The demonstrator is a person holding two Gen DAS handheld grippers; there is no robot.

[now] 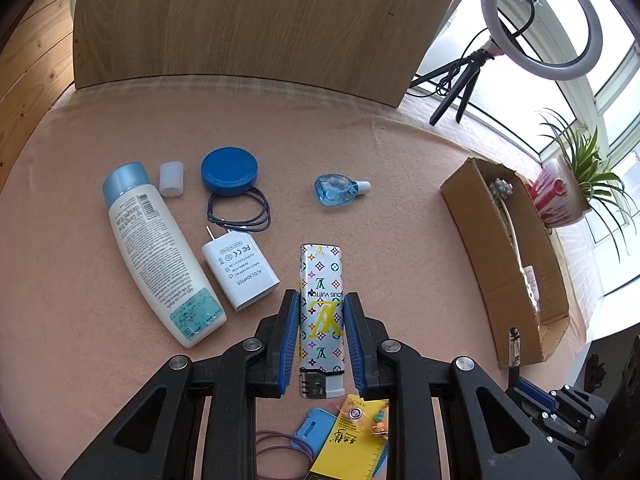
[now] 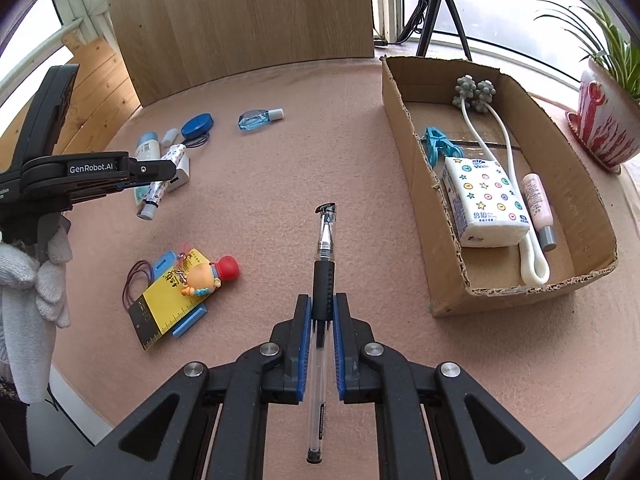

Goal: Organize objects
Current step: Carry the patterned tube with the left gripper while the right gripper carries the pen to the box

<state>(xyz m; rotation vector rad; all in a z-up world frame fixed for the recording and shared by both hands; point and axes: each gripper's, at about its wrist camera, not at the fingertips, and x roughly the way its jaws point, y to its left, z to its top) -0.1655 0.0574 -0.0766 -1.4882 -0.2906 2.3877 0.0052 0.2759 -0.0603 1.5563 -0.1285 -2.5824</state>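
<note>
My left gripper (image 1: 321,300) is shut on a patterned lighter (image 1: 321,312) and holds it above the pink table cover; it also shows in the right wrist view (image 2: 158,190). My right gripper (image 2: 322,300) is shut on a clear pen (image 2: 325,264) with a black grip, held above the table left of the cardboard box (image 2: 404,128). The box (image 1: 476,248) stands at the right. It holds a tissue pack (image 2: 486,200), a pink tube (image 2: 538,204), a blue clip (image 2: 438,146) and a white massager (image 2: 476,92).
On the table lie a white lotion bottle (image 1: 160,252), a white charger (image 1: 240,272), a blue round tin (image 1: 229,171), black hair ties (image 1: 240,212), a blue glass bottle (image 1: 338,189) and a small white cap (image 1: 172,179). A yellow ruler (image 2: 168,300), doll keychain (image 2: 212,276), potted plant (image 2: 604,120).
</note>
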